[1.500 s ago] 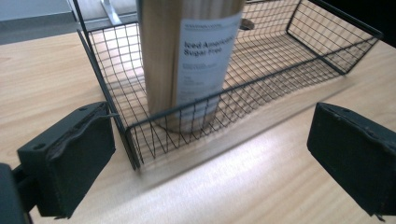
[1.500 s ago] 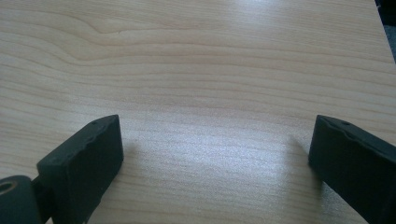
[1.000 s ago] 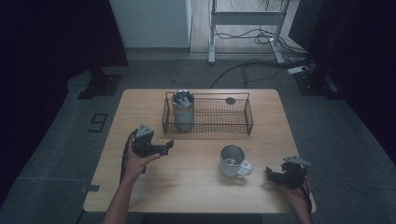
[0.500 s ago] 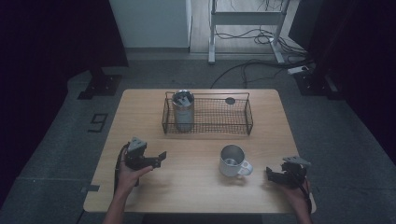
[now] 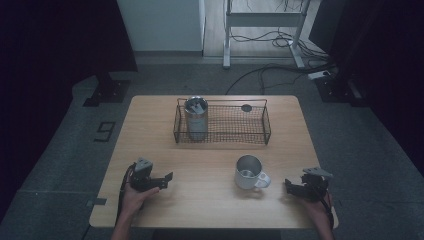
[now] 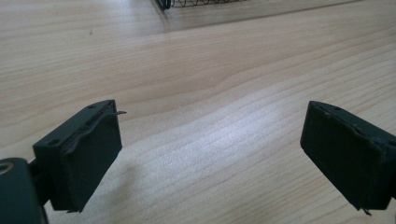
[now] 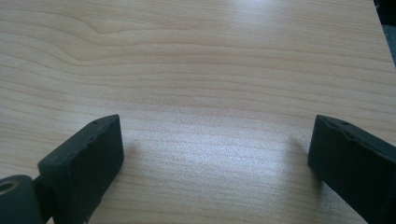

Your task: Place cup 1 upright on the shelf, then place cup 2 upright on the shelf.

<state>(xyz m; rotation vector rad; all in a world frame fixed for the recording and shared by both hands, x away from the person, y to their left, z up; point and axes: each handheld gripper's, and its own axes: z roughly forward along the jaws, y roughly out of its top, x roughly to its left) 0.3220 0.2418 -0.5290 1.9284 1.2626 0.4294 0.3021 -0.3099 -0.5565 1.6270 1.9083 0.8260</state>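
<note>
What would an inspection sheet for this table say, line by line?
Surface: light wooden table, bare between both grippers.
Job's things: shiny metal mug with handle upright near the right gripper; steel tumbler upright inside the black wire basket.
Clutter: small dark round disc behind the basket.
Grippers: left gripper jaws apart, just closing, nothing between; right open, empty.
Cables: black cables on the floor.
Surroundings: grey floor, white desk frame.
</note>
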